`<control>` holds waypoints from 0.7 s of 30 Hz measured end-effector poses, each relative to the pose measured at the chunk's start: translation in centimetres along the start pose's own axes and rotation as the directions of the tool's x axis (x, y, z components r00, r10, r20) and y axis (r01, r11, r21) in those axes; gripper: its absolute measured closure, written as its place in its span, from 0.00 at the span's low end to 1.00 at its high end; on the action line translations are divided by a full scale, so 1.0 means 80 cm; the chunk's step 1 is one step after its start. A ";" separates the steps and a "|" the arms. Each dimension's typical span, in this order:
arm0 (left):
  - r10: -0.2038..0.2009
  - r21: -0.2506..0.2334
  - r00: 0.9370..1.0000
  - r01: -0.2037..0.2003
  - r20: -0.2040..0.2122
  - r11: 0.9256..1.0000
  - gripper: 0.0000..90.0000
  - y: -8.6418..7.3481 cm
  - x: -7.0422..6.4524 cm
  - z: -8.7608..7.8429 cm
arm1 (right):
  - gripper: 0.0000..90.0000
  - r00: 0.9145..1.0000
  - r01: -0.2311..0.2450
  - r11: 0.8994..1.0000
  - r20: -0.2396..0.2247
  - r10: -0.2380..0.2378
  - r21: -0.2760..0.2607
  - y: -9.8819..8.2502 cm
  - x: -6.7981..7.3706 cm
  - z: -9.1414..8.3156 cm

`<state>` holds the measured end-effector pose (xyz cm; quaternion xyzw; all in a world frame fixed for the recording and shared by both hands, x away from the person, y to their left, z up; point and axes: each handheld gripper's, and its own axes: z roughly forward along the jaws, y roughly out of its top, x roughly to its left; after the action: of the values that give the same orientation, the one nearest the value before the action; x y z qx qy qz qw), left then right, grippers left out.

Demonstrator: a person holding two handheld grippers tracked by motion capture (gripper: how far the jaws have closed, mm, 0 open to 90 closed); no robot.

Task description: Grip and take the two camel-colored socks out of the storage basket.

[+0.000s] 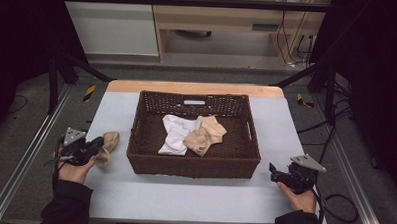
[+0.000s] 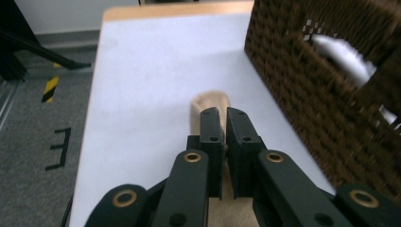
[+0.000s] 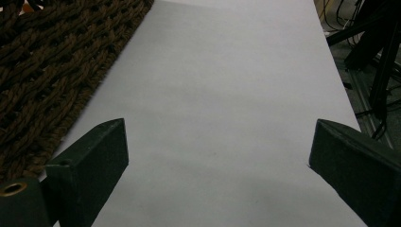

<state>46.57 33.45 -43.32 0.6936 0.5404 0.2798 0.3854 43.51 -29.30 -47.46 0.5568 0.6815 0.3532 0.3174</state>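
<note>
**Operator:** Beige sock (image 1: 106,148) is what I have in my left gripper (image 1: 96,147), jaws pinched tight on the cloth. It hangs at the near left of the table (image 1: 183,201), just beside the left wall of the wicker basket (image 1: 192,164). In the left gripper view the sock's (image 2: 210,101) end shows past the fingertips (image 2: 209,124), low over the white surface.

**Observer:** And what stands near it?

**Operator:** That basket wall is the one thing close by. In the left gripper view its brown weave (image 2: 326,109) rises right next to my left gripper (image 2: 222,116), with a handle slot cut through it. I cannot tell whether the sock touches the wall.

**Observer:** What lies inside the basket?

**Operator:** A white cloth (image 1: 175,133) and a beige cloth (image 1: 205,135) lie on its floor, touching each other, near the middle.

**Observer:** Your other hand?

**Operator:** My right gripper (image 1: 275,173) sits at the near right corner, apart from the basket's right wall. In the right gripper view it (image 3: 217,146) has its jaws spread wide with bare table (image 3: 227,94) between them, and the basket's weave (image 3: 52,71) is at the left edge.
</note>
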 end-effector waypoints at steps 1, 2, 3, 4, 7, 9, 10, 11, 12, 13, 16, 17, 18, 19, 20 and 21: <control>0.005 0.014 1.000 -0.005 -0.002 1.000 0.93 -0.002 0.000 0.002 | 0.06 1.000 0.000 1.000 0.000 0.000 -0.001 0.000 0.000 0.000; 0.007 0.022 1.000 -0.007 -0.001 1.000 0.90 -0.004 0.001 0.005 | 0.06 1.000 0.002 1.000 -0.002 -0.002 -0.001 0.000 0.000 0.000; 0.007 0.022 1.000 -0.007 -0.001 1.000 0.87 -0.004 0.001 0.005 | 0.06 1.000 0.002 1.000 -0.002 -0.002 -0.001 0.000 0.000 0.000; 0.008 0.022 1.000 -0.008 -0.005 1.000 0.83 -0.006 0.002 0.007 | 0.06 1.000 0.001 1.000 -0.003 -0.001 0.004 0.000 0.001 0.000; 0.006 0.011 1.000 -0.005 -0.019 1.000 0.71 -0.004 0.003 0.006 | 0.06 1.000 0.001 1.000 -0.004 -0.001 0.004 0.000 0.001 0.000; 0.002 -0.002 1.000 -0.002 -0.026 1.000 0.65 -0.002 0.004 0.004 | 0.06 1.000 -0.002 1.000 -0.003 0.002 0.005 0.000 0.001 0.000; 0.001 -0.007 1.000 -0.002 -0.028 1.000 0.62 -0.001 0.005 0.003 | 0.06 1.000 -0.002 1.000 -0.003 0.002 0.005 0.000 0.001 0.000; 0.002 -0.014 1.000 -0.002 -0.029 1.000 0.61 0.000 0.006 0.001 | 0.06 1.000 -0.001 1.000 -0.004 0.001 0.004 0.000 0.001 0.000; 0.000 -0.019 1.000 0.000 -0.028 1.000 0.60 0.001 0.006 0.000 | 0.06 1.000 -0.001 1.000 -0.005 0.001 0.003 0.000 0.001 0.000; 0.000 -0.019 1.000 0.000 -0.028 1.000 0.59 0.001 0.006 0.000 | 0.06 1.000 0.001 1.000 -0.004 -0.001 0.002 0.000 0.000 0.000; -0.019 -0.052 0.999 0.017 -0.027 0.998 0.58 0.007 0.009 -0.008 | 0.06 1.000 0.000 1.000 -0.005 0.000 0.000 0.000 0.000 0.000; -0.019 -0.052 0.999 0.017 -0.027 0.998 0.58 0.007 0.009 -0.008 | 0.06 1.000 0.000 1.000 -0.004 0.000 0.000 0.000 0.000 0.000; -0.023 -0.065 0.999 0.021 -0.025 0.998 0.57 0.009 0.010 -0.012 | 0.06 1.000 -0.003 1.000 -0.007 0.003 -0.001 0.000 0.000 -0.001; -0.026 -0.074 0.999 0.025 -0.022 0.997 0.57 0.011 0.010 -0.015 | 0.06 1.000 -0.005 1.000 -0.007 0.005 -0.001 0.000 0.000 0.000; -0.028 -0.087 0.999 0.027 -0.017 0.996 0.57 0.014 0.010 -0.019 | 0.06 1.000 -0.003 1.000 -0.006 0.003 -0.001 0.000 0.000 0.000; -0.028 -0.102 1.000 0.027 -0.010 0.994 0.57 0.017 0.008 -0.022 | 0.06 1.000 -0.004 1.000 -0.006 0.004 0.000 0.000 0.000 0.000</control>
<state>46.06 34.35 -41.22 0.6642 0.5370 0.3055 0.4210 43.52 -29.32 -47.43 0.5570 0.6813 0.3558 0.3147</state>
